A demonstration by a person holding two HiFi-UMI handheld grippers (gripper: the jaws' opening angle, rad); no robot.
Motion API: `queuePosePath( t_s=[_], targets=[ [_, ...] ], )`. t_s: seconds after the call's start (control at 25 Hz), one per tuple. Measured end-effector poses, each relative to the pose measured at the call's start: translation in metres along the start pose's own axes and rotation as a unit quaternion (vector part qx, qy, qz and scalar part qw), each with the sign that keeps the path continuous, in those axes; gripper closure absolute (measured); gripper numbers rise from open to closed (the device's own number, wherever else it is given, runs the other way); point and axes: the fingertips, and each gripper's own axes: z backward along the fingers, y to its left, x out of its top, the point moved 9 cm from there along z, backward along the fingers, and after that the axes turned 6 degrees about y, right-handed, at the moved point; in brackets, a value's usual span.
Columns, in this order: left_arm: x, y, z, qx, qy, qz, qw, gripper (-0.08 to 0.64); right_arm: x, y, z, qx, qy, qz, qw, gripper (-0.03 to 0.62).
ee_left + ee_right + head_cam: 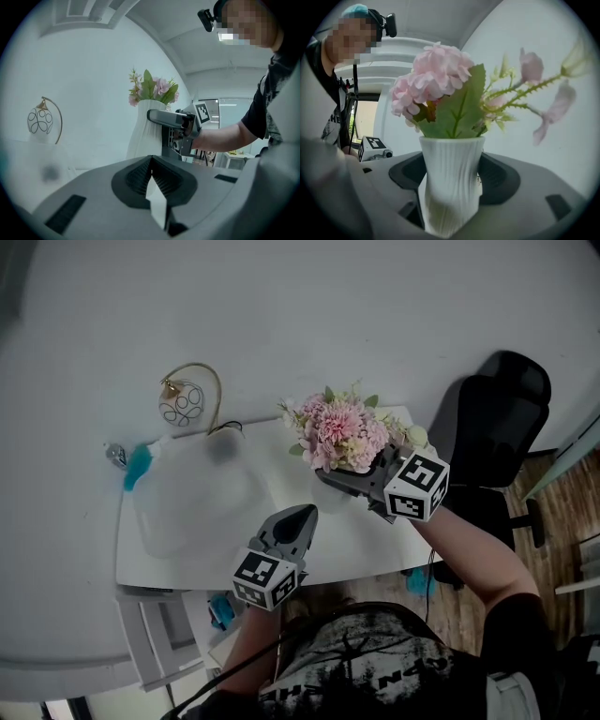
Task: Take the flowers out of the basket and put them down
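Though too small to identify, teal-and-silver object [131, 465] at far-left corner of flat white tabletop [356, 535], by the wall. Just right of it, round white ornament with black loop pattern [182, 403], hanging inside a thin gold wire arch, upright along the far edge.

Further right and nearer, left gripper [302, 514], grey with black ribbed pads, marker cube at its back. Jaws pressed together at the tips, nothing held between them. Aimed toward the far side.

Right of centre, white ribbed vase [451, 187], upright, near the left gripper's tip but apart from it. Pink flowers [339, 432] with green leaves and pale buds packed in the vase mouth, none out on the table. Vase base hidden in all views, so on the tabletop or lifted: cannot tell.

Right gripper [330, 486] set in from the right, jaws clamped on the vase body below the rim, both black pads touching the ribbed wall. Marker cube at its right end. Behind it, bare forearm [469, 549] running back toward near right.

Off the table's right edge, black office chair [492, 418] on wood-look floor [562, 512].
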Motion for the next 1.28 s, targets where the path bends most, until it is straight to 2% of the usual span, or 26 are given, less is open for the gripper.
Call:
queuePosePath(
  t_s=[0.44,0.8,1.28],
  targets=[
    [-0.025,-0.027,-0.023,0.010,0.016,0.027,0.9995,0.546,-0.085,-0.018,0.047,-0.046,0.033,-0.008,0.998,0.256],
    [-0.053,-0.045,-0.032,0.015,0.045,0.041,0.9980,0.546,-0.148,-0.012,0.053,-0.067,0.050,0.000,0.997,0.256],
    [-0.083,-0.058,-0.042,0.009,0.084,0.060,0.9946,0.546,-0.184,-0.015,0.044,-0.086,0.033,-0.019,0.996,0.255]
  ],
)
